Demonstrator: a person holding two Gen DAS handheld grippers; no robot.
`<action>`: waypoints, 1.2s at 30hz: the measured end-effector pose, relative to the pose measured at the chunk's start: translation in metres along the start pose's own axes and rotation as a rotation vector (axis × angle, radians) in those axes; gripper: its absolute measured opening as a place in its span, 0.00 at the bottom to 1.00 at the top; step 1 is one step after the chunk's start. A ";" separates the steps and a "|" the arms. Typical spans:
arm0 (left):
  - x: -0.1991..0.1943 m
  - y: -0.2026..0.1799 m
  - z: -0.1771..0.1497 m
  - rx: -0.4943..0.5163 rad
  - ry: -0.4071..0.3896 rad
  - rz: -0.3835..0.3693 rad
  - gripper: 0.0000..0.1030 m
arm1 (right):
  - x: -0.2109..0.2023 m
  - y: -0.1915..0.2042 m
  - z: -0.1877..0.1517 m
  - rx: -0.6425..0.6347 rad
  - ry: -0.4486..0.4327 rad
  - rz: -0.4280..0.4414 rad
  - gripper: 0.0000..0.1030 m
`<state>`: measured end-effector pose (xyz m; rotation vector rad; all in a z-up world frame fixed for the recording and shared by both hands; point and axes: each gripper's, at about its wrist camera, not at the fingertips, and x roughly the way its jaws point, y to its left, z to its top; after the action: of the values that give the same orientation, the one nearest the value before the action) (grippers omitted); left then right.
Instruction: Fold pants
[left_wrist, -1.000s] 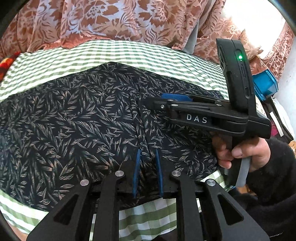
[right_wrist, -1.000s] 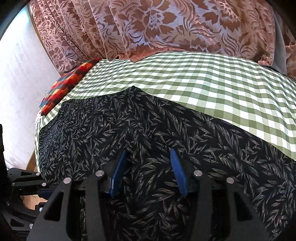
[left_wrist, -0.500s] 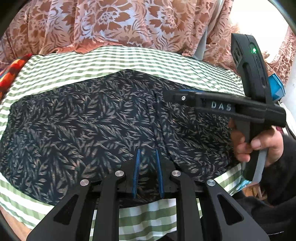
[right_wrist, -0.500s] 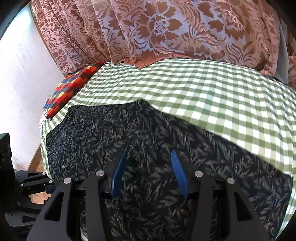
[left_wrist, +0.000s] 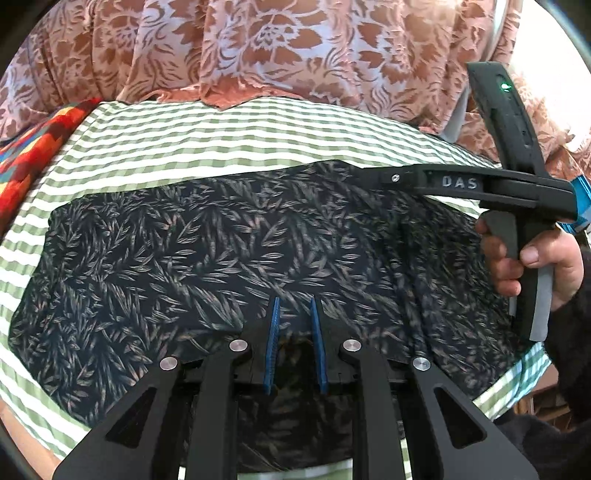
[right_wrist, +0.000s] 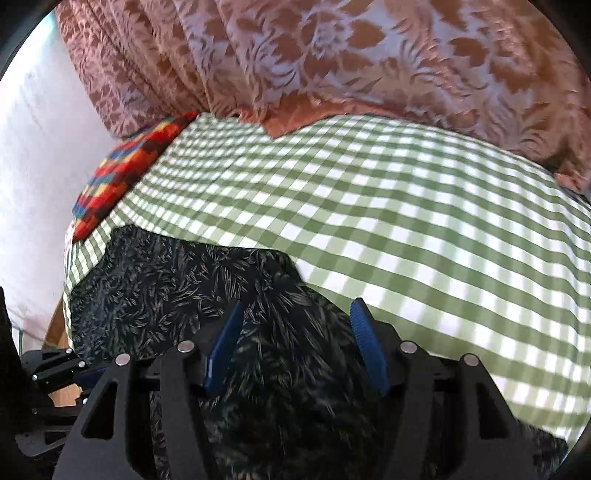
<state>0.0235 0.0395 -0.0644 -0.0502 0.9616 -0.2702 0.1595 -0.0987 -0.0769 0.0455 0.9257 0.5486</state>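
Gripped the near edge of the dark leaf-print pants (left_wrist: 221, 240) with the left gripper (left_wrist: 295, 332), its 2 blue pads drawn to a narrow gap on a fold of cloth. Held the right gripper (right_wrist: 295, 343) with pads far wider, blurred fabric filling the gap; could not tell whether clamped. Had the pants spread on a green-and-white checked cloth (left_wrist: 221, 136), with the right gripper's tip at their far edge and a hand (left_wrist: 535, 266) on its handle. Farther off, saw a multicoloured cloth (left_wrist: 26, 162) at the far-left corner and a rust floral curtain (left_wrist: 295, 44) behind.
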 end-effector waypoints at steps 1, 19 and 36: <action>0.003 0.003 0.000 -0.006 0.004 -0.001 0.15 | 0.007 0.002 0.001 -0.016 0.020 -0.006 0.35; -0.057 0.073 -0.025 -0.307 -0.138 -0.124 0.49 | -0.011 0.002 -0.008 -0.031 -0.085 -0.149 0.44; -0.082 0.230 -0.102 -1.018 -0.202 -0.157 0.49 | -0.068 0.036 -0.089 -0.019 -0.125 -0.019 0.63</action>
<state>-0.0566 0.2896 -0.0946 -1.0675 0.8106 0.1047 0.0431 -0.1169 -0.0708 0.0530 0.7984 0.5314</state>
